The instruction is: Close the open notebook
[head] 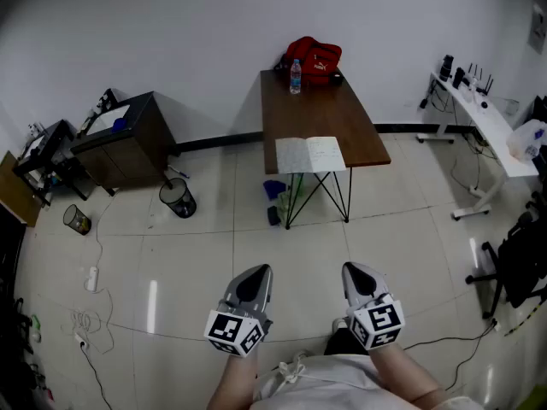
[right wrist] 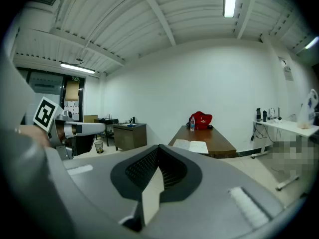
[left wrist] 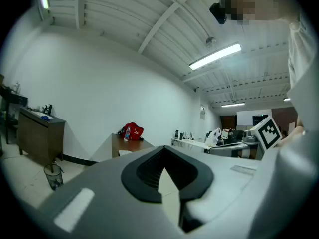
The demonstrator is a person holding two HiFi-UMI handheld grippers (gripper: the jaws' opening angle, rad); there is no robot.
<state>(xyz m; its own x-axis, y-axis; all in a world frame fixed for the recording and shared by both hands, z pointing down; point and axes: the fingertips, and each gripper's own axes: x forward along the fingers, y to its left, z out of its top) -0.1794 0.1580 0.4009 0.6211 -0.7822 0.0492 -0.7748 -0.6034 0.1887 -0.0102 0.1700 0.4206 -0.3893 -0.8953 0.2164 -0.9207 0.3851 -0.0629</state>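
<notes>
The open notebook (head: 309, 155) lies flat, white pages up, at the near edge of a brown table (head: 329, 122) far ahead of me. It also shows in the right gripper view as the notebook (right wrist: 190, 146), and as a pale notebook sliver (left wrist: 125, 153) in the left gripper view. My left gripper (head: 254, 287) and right gripper (head: 359, 282) hover side by side over the floor, well short of the table. Both are shut with nothing between their jaws. The left gripper (left wrist: 164, 154) and right gripper (right wrist: 159, 156) point towards the table.
A red bag (head: 313, 59) and a water bottle (head: 295, 77) stand at the table's far end. A dark cabinet (head: 128, 139) and a mesh bin (head: 178, 197) are at the left, a white desk (head: 483, 118) and black chair (head: 521, 259) at the right. Cables (head: 85, 314) trail on the floor.
</notes>
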